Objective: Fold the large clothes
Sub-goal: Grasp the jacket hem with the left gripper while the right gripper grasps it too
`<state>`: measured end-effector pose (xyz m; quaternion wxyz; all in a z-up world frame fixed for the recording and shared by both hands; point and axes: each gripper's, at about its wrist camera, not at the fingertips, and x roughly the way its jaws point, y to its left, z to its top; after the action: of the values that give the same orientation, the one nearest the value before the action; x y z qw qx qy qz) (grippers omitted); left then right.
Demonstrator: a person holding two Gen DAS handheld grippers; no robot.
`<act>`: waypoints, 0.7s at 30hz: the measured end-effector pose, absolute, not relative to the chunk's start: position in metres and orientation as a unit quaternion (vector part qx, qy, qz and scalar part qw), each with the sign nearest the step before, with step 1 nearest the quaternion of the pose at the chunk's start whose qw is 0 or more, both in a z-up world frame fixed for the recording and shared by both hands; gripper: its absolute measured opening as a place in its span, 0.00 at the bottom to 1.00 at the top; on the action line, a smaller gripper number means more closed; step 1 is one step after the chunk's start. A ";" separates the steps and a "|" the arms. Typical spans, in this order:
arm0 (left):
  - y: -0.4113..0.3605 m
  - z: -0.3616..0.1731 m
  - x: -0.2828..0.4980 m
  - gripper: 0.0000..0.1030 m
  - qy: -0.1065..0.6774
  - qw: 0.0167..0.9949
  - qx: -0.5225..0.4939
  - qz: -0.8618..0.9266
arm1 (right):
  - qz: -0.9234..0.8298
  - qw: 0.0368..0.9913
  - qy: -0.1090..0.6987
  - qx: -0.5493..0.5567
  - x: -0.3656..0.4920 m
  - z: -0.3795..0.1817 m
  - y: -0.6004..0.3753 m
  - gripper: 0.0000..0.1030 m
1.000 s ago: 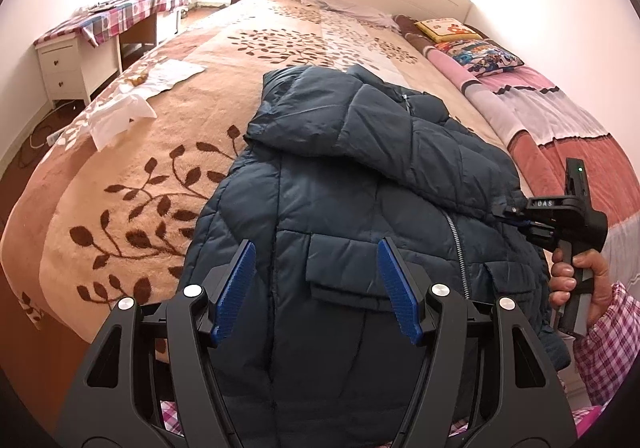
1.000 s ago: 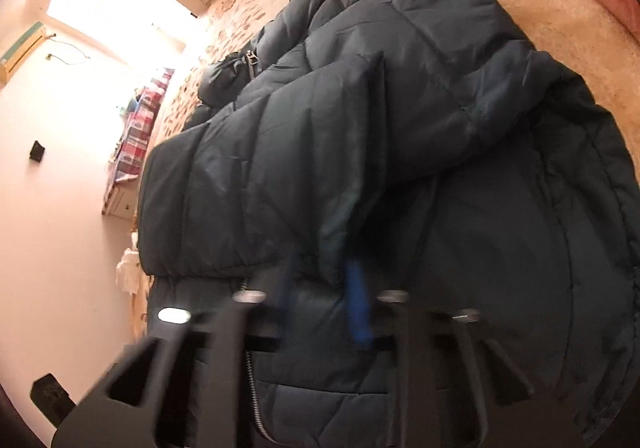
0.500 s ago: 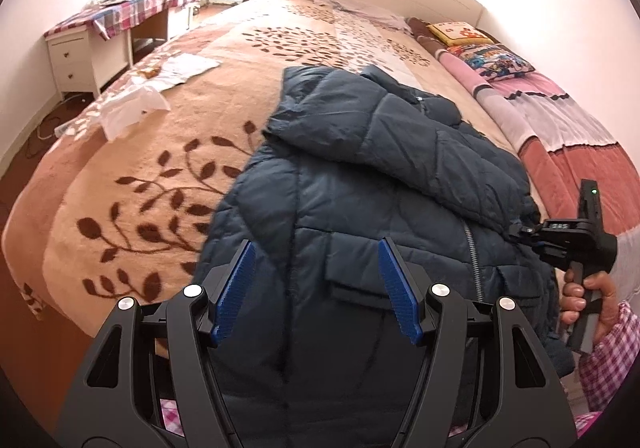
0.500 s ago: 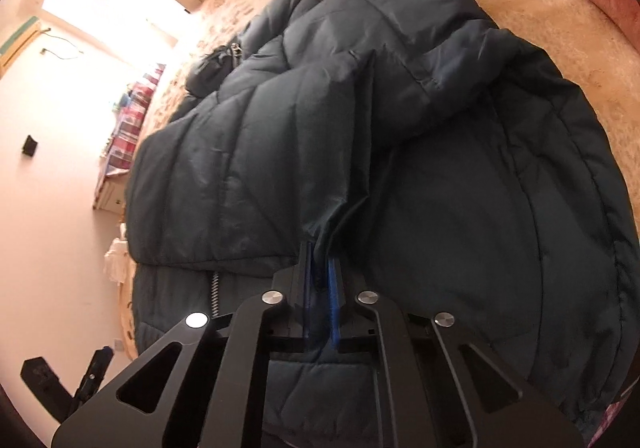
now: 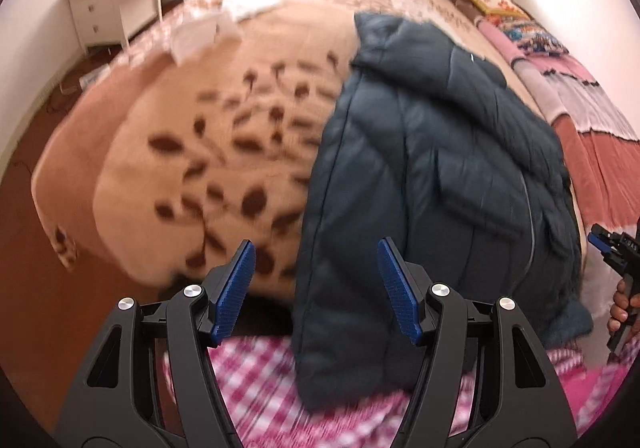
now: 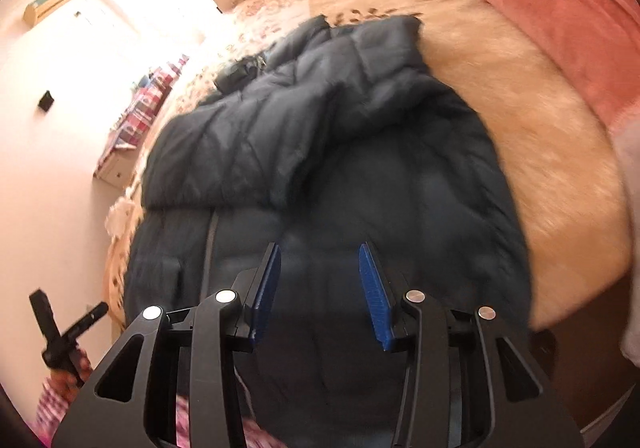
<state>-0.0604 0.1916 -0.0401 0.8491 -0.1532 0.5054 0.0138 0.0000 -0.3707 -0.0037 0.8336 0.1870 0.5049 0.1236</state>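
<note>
Dark blue quilted jacket (image 5: 432,176) lies on the leaf-patterned blanket (image 5: 224,136) of the bed, one sleeve folded across its front. Left gripper (image 5: 316,288) hovers with jaws apart, the jacket's hem edge between and ahead of them. Right gripper (image 6: 320,288) hangs above the jacket's lower part, jaws apart, holding nothing.
</note>
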 end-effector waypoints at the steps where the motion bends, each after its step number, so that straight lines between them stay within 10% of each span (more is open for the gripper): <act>1: 0.191 -0.044 -0.063 0.61 0.513 0.844 -0.158 0.009 | 0.120 0.831 0.513 0.180 -0.008 -0.006 -0.376 0.41; 17: 0.166 -0.087 -0.065 0.61 0.582 0.793 -0.176 -0.037 | 0.070 0.783 0.586 0.196 -0.077 -0.048 -0.439 0.73; 21: 0.161 -0.094 -0.062 0.44 0.597 0.784 -0.168 -0.030 | 0.089 0.764 0.601 0.218 -0.078 -0.064 -0.437 0.73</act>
<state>-0.0623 0.1613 -0.0935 0.7840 -0.1681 0.5969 -0.0297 -0.0777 -0.4368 -0.0645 0.7637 0.2184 0.6009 0.0889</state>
